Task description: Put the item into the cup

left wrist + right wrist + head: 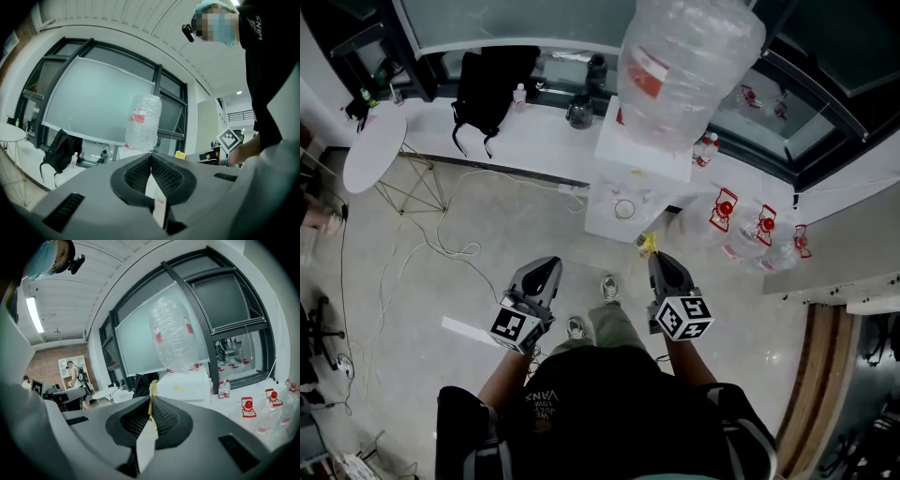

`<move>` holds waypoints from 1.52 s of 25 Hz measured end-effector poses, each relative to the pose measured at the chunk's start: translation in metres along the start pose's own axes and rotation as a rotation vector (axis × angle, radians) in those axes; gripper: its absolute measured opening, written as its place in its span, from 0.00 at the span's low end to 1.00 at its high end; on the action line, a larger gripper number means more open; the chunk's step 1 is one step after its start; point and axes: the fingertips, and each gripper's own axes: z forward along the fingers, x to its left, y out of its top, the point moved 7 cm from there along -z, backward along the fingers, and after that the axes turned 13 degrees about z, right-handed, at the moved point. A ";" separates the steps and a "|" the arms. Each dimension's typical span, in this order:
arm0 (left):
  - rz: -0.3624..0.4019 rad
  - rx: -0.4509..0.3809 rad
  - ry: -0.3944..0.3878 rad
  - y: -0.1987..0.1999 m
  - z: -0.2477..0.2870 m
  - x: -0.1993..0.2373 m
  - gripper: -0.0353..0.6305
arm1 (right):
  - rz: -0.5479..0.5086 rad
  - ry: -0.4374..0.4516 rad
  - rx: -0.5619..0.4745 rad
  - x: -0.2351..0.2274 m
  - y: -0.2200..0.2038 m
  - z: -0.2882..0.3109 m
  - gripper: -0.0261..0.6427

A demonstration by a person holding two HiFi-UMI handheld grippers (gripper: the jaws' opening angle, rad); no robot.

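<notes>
Head view is showing the person standing on a pale floor, facing a white water dispenser [639,164] that is carrying a big clear bottle [689,61]. A small cup [624,208] is sitting on the dispenser's ledge. The right gripper [656,255] is pointing toward it and pinching a small yellow item [648,243] at its tips, near the cup but apart from it. The left gripper [548,265] is hanging beside it, to the left, well short of the dispenser. A black backpack [487,89] is lying on the white counter behind.

Left gripper view is showing the left gripper [151,155] with its jaws pressed together and nothing lying between them. Beyond them the bottle [143,122] is rising in front of the window, and the right gripper [210,155] is reaching in from the right with the yellow item [180,154] at its tip.

Right gripper view is showing the right gripper [152,398] with its jaws squeezing the yellow item [153,389], a thin strip that is sticking up past the tips. The dispenser [185,384] and its bottle [173,333] are standing straight ahead.
</notes>
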 end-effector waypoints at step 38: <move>-0.125 0.154 0.088 -0.117 0.180 0.086 0.08 | -0.032 -0.162 0.354 -0.205 -0.106 0.292 0.11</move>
